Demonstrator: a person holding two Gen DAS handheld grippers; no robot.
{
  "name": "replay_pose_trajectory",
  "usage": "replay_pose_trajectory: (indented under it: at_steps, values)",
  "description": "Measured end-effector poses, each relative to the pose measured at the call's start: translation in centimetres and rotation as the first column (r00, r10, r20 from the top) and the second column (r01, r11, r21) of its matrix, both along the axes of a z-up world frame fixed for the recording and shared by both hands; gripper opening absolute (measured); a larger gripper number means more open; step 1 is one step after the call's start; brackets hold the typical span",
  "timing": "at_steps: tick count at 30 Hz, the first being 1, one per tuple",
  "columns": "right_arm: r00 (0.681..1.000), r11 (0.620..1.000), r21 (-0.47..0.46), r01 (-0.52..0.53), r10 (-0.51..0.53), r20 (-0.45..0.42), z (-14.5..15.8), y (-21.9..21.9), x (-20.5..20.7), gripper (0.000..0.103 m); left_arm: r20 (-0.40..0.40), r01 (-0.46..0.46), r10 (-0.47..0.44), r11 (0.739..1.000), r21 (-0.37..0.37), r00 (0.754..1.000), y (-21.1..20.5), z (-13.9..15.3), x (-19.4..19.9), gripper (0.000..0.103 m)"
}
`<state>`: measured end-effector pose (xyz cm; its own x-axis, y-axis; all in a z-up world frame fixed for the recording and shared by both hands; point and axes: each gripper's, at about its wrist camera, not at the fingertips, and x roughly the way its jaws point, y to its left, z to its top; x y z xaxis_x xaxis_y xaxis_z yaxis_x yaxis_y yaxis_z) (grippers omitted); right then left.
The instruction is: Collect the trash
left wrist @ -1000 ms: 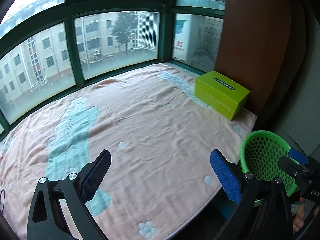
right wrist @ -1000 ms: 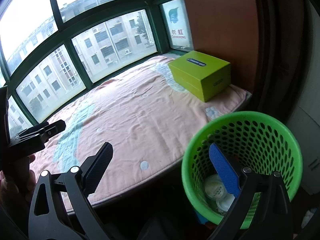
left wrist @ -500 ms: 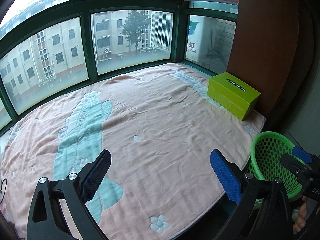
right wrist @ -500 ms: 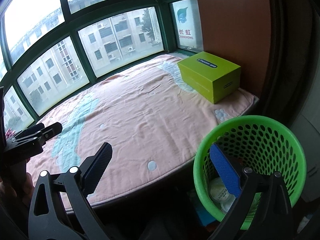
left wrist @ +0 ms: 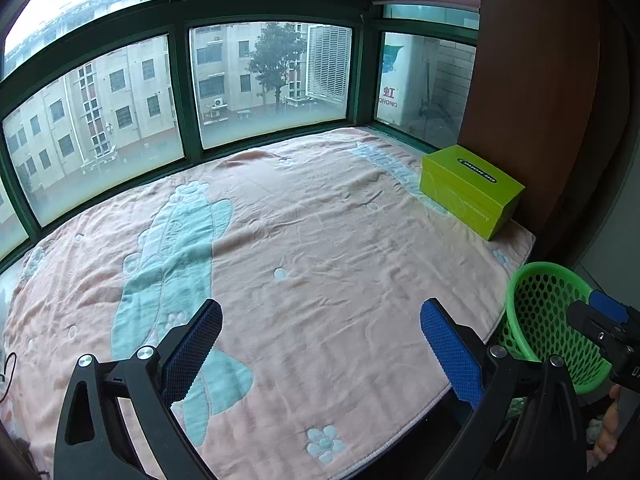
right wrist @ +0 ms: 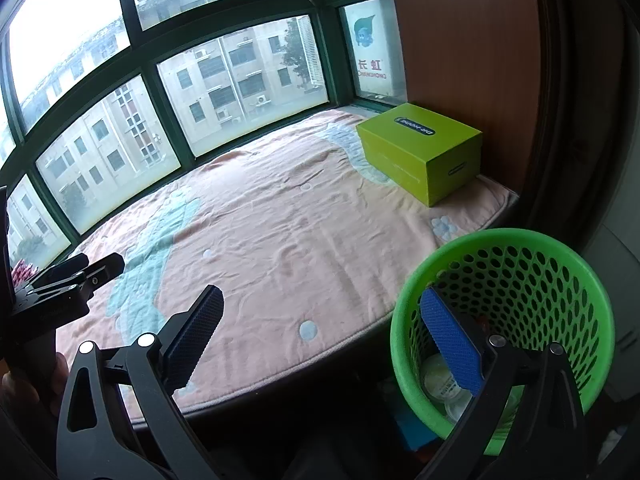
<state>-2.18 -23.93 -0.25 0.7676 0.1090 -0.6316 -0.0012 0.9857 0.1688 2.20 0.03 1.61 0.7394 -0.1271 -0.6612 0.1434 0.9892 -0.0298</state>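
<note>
Left hand-held gripper [left wrist: 320, 344]: blue-padded fingers spread wide, released, nothing between them, poised over the pink fleece blanket with pale teal cartoon print [left wrist: 320, 240] covering the bay-window platform.

Right hand-held gripper [right wrist: 320, 340]: also spread and released, holding nothing; its right finger overlaps the mouth of the green perforated plastic wastebasket [right wrist: 560, 276].

Wastebasket stands below the platform's near right edge. Inside, at the bottom: round white lidded containers [right wrist: 440, 380], the collected trash.

Lime-green rectangular cardboard box with dark oval label [right wrist: 420, 148] sits on the blanket's far right corner, beside the brown wooden panel [right wrist: 460, 40].
</note>
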Motion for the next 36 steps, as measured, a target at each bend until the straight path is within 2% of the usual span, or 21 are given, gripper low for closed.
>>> replay_pose_trajectory:
  at_steps: [36]
  values:
    - [1.0,1.0,0.005,-0.02,0.021,-0.012,-0.6,1.3,-0.1,0.098,0.021,-0.044,0.043,0.999,0.031,0.999,0.2,-0.4,-0.6,0.096]
